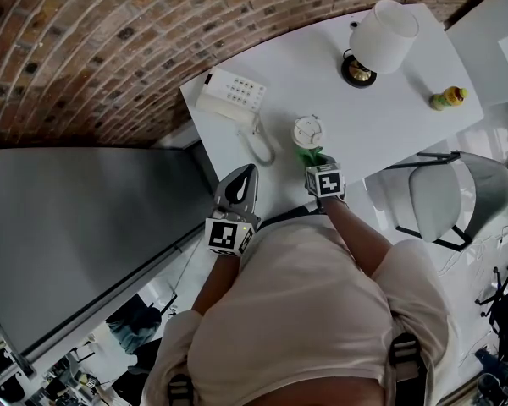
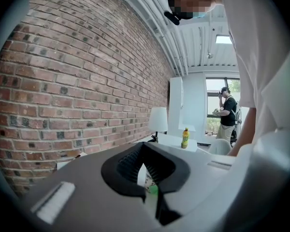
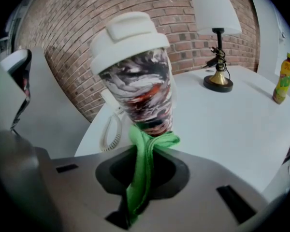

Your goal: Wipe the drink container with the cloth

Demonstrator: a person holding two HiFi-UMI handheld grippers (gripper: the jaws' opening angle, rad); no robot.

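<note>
The drink container (image 1: 307,131) is a patterned cup with a white lid, standing upright on the white table (image 1: 381,117). In the right gripper view the cup (image 3: 137,88) fills the middle, close in front of the jaws. A green cloth (image 3: 145,149) runs from the jaws up to the foot of the cup and touches it. My right gripper (image 1: 315,161) is shut on the cloth (image 1: 310,154). My left gripper (image 1: 245,169) hangs over the table's near edge, left of the cup, shut and holding nothing. A sliver of the cup (image 2: 146,177) shows between its jaws.
A white desk phone (image 1: 231,91) with a coiled cord lies left of the cup. A white-shaded lamp (image 1: 381,36) and a small yellow bottle (image 1: 449,98) stand further back. A grey chair (image 1: 444,194) is at the right. A person (image 2: 228,115) stands far off by a window.
</note>
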